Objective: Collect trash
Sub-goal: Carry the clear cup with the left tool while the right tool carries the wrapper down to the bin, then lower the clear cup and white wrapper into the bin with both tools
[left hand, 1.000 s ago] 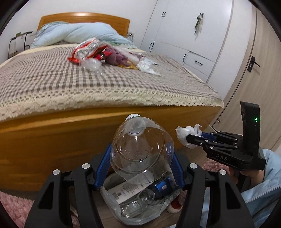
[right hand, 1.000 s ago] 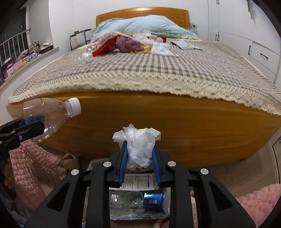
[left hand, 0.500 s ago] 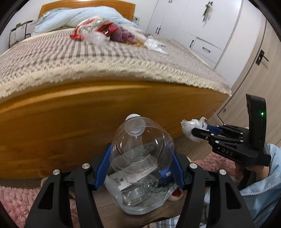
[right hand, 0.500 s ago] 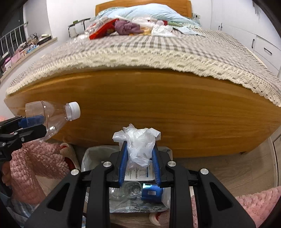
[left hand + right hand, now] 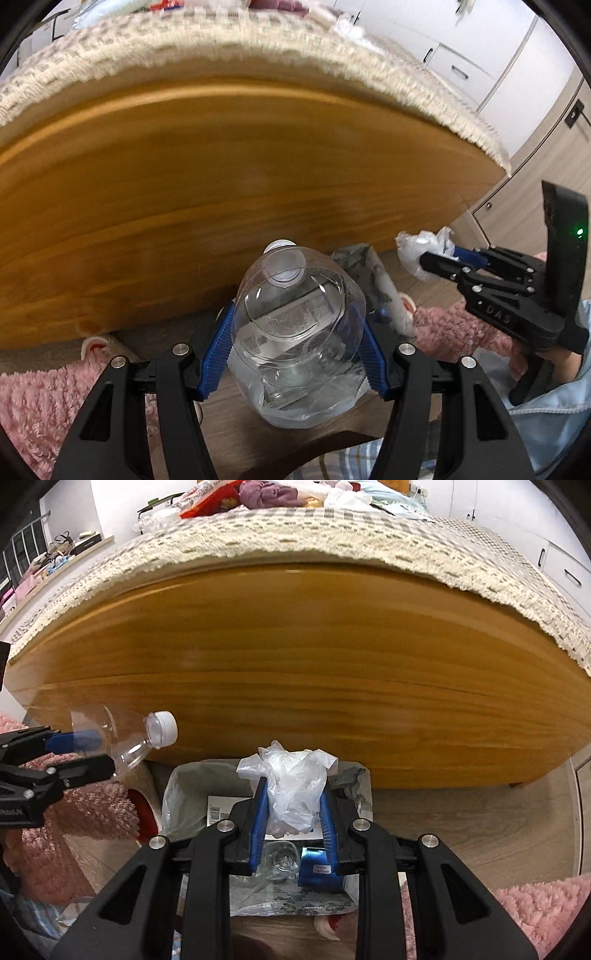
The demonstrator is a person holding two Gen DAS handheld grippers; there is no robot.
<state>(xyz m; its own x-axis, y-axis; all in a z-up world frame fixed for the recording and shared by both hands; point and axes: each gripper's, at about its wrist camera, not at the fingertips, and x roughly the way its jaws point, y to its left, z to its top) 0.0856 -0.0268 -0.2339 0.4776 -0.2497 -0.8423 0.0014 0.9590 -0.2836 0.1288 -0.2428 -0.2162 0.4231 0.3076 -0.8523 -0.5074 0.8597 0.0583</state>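
Observation:
My left gripper (image 5: 295, 339) is shut on a clear plastic bottle (image 5: 295, 317) with a white cap, held above the lined trash bin (image 5: 181, 794) on the floor by the bed's wooden footboard. It also shows in the right wrist view (image 5: 88, 753), where the bottle (image 5: 125, 738) points right. My right gripper (image 5: 293, 812) is shut on a crumpled clear plastic bag (image 5: 291, 786) right over the bin; it shows in the left wrist view (image 5: 434, 260) with the bag (image 5: 421, 247). The bin holds a paper label, a small bottle and a blue packet (image 5: 319, 867).
More trash (image 5: 218, 498) and a purple cloth (image 5: 269, 493) lie far back on the checked bedspread. The wooden footboard (image 5: 295, 672) fills the middle. Pink fluffy rugs (image 5: 88, 812) lie either side of the bin. White wardrobes (image 5: 480, 55) stand at right.
Both grippers have dropped lower and closer to the footboard, so the bin is nearer below them. Each still holds its item.

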